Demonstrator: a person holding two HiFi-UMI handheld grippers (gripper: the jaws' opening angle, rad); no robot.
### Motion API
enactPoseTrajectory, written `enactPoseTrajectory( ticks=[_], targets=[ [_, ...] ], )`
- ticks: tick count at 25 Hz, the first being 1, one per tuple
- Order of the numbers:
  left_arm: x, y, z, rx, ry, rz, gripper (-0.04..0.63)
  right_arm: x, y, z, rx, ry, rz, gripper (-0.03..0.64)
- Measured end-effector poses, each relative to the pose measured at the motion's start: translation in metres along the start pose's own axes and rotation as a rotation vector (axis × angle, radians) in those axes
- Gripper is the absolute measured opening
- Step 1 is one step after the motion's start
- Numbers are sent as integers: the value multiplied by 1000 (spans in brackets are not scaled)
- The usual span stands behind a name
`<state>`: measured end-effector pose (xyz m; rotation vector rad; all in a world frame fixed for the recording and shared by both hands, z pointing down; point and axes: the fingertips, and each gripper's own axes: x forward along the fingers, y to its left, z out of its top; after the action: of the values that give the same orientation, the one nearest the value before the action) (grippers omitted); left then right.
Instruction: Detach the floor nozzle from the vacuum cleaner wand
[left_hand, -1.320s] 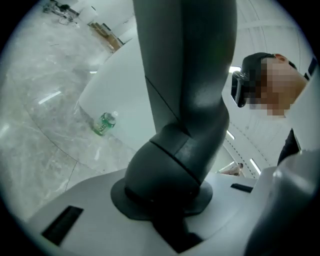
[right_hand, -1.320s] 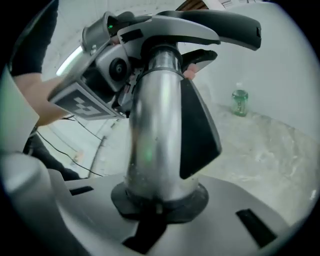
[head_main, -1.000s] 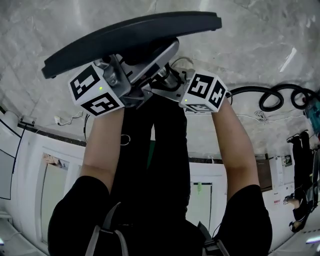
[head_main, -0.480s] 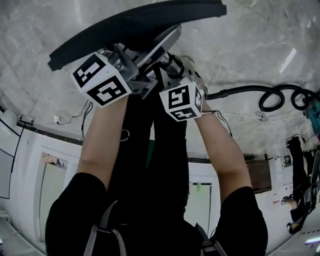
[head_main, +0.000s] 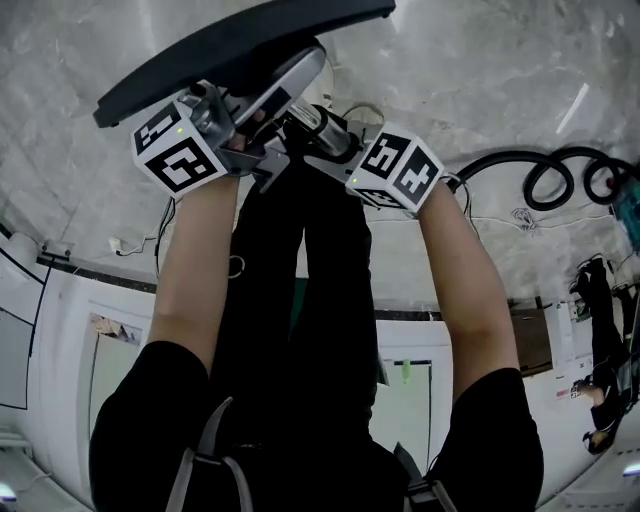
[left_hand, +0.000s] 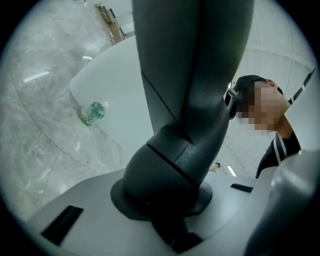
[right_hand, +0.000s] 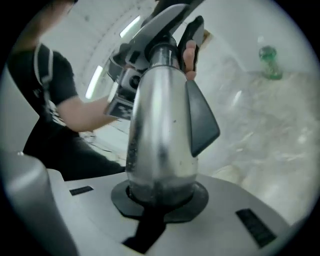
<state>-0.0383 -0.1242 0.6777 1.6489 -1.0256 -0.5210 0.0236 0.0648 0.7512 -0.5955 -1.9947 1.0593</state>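
In the head view the dark, flat floor nozzle (head_main: 240, 50) hangs above the marble floor, its grey neck (head_main: 285, 80) running into the silver wand (head_main: 325, 128). My left gripper (head_main: 240, 125) is shut on the nozzle neck, which fills the left gripper view as a dark grey elbow (left_hand: 185, 125). My right gripper (head_main: 335, 145) is shut on the wand just behind the joint. In the right gripper view the silver wand (right_hand: 160, 135) rises from the jaws and carries a dark tab (right_hand: 202, 120) on its side. The jaw pads are hidden behind both parts.
A black hose (head_main: 560, 180) lies coiled on the floor at the right, with thin white cables nearby. A green bottle (left_hand: 92, 112) lies by a white round platform (left_hand: 115, 95). Another person (left_hand: 280, 145) stands close behind the nozzle. My dark trousers (head_main: 300, 300) are below the grippers.
The nozzle and both grippers have shifted a little left and up in the head view. The right gripper swung left, then back to the right. Both grips are unchanged.
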Motion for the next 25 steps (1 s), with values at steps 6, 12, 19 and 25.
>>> enactPoseTrajectory(
  ticks=[6, 12, 19, 25],
  targets=[
    [-66, 29, 137, 143, -222, 206, 72, 18, -65, -96, -394, 270, -711, 52],
    [-60, 37, 129, 220, -64, 228, 72, -18, -68, -120, -323, 284, -602, 52],
    [-36, 39, 53, 162, -19, 221, 72, -32, -87, -98, -326, 234, -670, 52],
    [-41, 45, 22, 153, 41, 263, 72, -28, -88, -94, -336, 217, -713, 52]
  ],
)
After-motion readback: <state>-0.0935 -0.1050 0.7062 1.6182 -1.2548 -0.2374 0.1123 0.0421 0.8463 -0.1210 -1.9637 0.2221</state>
